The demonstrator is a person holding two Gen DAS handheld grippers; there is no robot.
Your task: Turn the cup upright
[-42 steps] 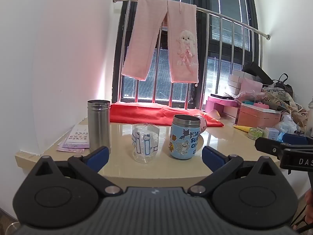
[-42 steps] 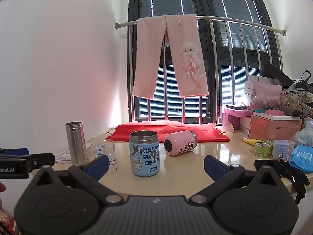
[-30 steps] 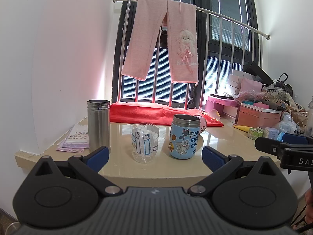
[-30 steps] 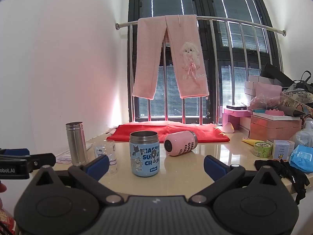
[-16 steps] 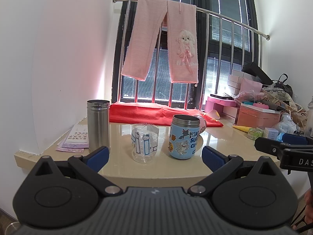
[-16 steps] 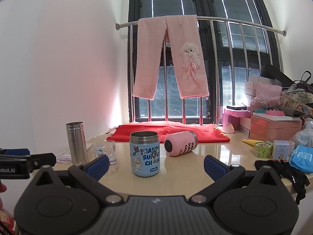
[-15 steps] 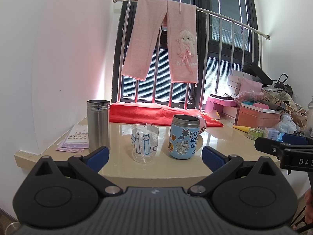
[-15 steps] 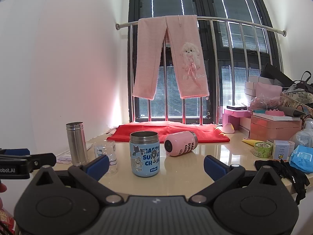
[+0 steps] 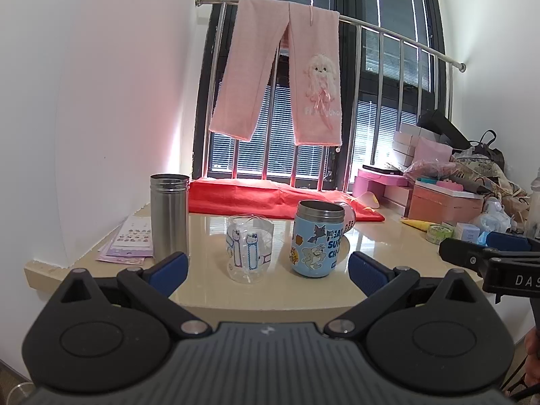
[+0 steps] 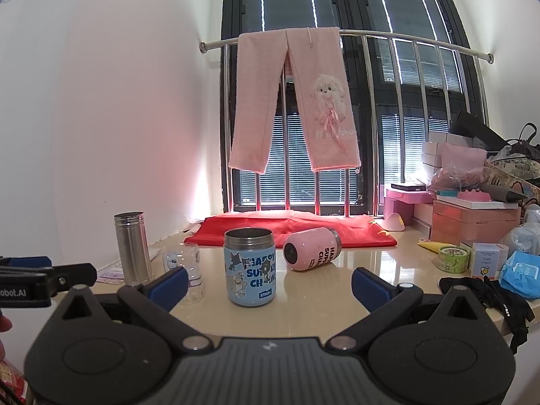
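A pink cup point(image 10: 312, 248) lies on its side on the beige counter point(image 10: 354, 270), its base toward me, behind and right of an upright blue cartoon cup point(image 10: 250, 267). In the left wrist view only a sliver of the pink cup point(image 9: 348, 216) shows behind the blue cup point(image 9: 317, 238). My right gripper point(image 10: 269, 280) is open and empty, short of the counter's front edge. My left gripper point(image 9: 267, 268) is open and empty, also short of the counter. Each gripper shows at the other view's edge.
A steel flask point(image 9: 169, 215) and a clear glass point(image 9: 249, 248) stand left of the blue cup. A red cloth point(image 10: 290, 227) lies at the back under pink trousers point(image 10: 293, 101) on a rail. Boxes point(image 10: 472, 219), tape point(image 10: 452, 258) and a black strap point(image 10: 489, 298) crowd the right.
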